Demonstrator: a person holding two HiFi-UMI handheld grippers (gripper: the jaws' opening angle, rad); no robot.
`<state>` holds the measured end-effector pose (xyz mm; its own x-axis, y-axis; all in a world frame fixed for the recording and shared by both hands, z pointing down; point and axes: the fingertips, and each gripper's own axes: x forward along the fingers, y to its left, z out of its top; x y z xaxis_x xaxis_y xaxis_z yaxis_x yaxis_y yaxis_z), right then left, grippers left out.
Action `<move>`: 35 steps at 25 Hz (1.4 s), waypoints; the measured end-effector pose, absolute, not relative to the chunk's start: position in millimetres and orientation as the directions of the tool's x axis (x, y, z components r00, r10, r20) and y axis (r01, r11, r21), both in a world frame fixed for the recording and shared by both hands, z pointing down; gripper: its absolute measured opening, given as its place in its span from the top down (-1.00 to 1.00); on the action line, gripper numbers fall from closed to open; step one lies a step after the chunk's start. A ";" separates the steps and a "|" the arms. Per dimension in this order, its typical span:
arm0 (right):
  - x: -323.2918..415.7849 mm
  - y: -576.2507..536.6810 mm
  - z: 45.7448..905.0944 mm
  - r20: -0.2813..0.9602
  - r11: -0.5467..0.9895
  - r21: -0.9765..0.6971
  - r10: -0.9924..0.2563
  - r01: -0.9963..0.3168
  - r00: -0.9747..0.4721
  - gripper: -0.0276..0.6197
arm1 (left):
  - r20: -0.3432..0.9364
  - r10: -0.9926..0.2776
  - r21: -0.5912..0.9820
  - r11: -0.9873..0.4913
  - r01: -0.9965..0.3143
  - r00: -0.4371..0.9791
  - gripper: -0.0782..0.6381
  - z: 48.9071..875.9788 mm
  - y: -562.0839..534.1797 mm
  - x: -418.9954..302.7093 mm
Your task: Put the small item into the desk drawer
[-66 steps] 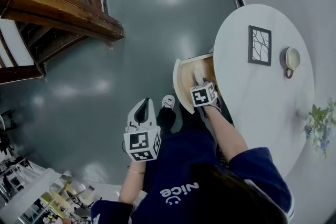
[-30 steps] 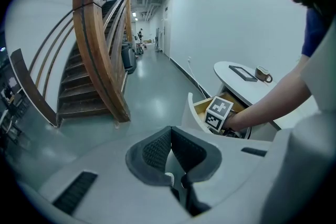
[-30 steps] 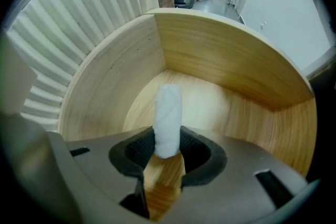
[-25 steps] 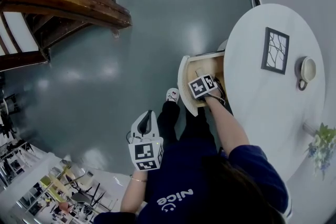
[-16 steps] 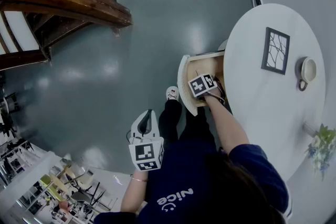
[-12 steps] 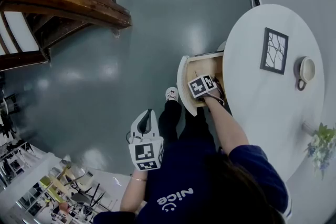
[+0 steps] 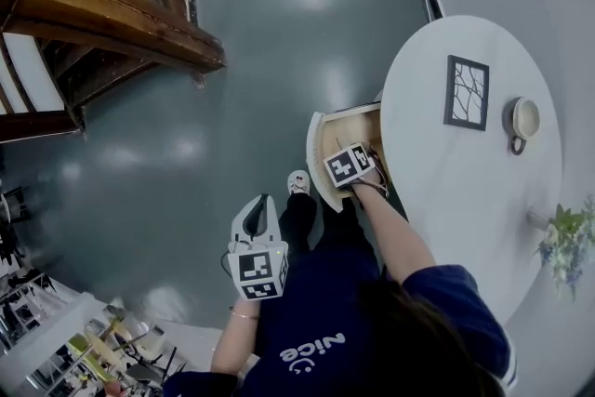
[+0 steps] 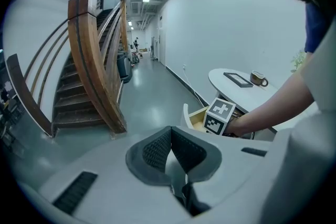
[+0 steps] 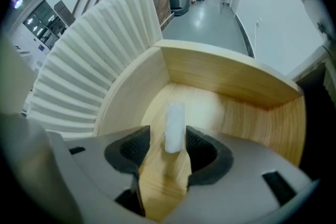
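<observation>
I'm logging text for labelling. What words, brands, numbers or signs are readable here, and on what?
"nice": white print on the person's navy top, upside down in the head view.
Marker cubes: black-and-white square patterns only, no words.
Nothing else is readable.

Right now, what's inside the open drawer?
A small white cylinder lies on the drawer floor, between the jaws of the right gripper, which have just been opening and don't press it. The gripper body covers the near floor; nothing else shows.
</observation>
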<state>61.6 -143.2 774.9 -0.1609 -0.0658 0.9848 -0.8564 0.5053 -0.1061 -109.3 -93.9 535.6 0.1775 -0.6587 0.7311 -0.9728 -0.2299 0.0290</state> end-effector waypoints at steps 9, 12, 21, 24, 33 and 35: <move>53.1 -139.1 730.5 0.970 0.463 -0.100 -0.153 -0.881 -0.191 0.23 | 0.699 -0.681 0.052 -0.258 -0.965 0.220 0.77 527.6 -101.1 -107.9; 55.0 -137.4 714.8 0.964 0.456 -0.089 -0.183 -0.885 -0.191 0.23 | 0.685 -0.689 0.064 -0.269 -0.961 0.238 0.77 524.1 -104.3 -106.0; 57.1 -135.9 662.2 0.934 0.432 -0.090 -0.276 -0.897 -0.226 0.23 | 0.637 -0.710 0.106 -0.304 -0.947 0.300 0.77 514.2 -119.5 -98.4; 58.0 -137.1 641.2 0.916 0.418 -0.096 -0.317 -0.903 -0.245 0.24 | 0.621 -0.714 0.115 -0.327 -0.938 0.325 0.77 510.9 -125.1 -92.3; 55.2 -126.4 590.6 0.848 0.305 -0.159 -0.445 -0.939 -0.289 0.25 | 0.572 -0.711 0.151 -0.399 -0.904 0.409 0.77 496.1 -139.4 -73.3; 56.0 -125.6 576.5 0.823 0.284 -0.175 -0.483 -0.943 -0.298 0.26 | 0.561 -0.708 0.155 -0.419 -0.895 0.429 0.77 492.5 -141.6 -68.7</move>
<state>56.0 -125.6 576.5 -0.2981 -0.4830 0.8233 -0.9428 0.2840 -0.1747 -68.7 -141.6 492.5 0.4286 -0.7079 0.5615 -0.8948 -0.4186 0.1552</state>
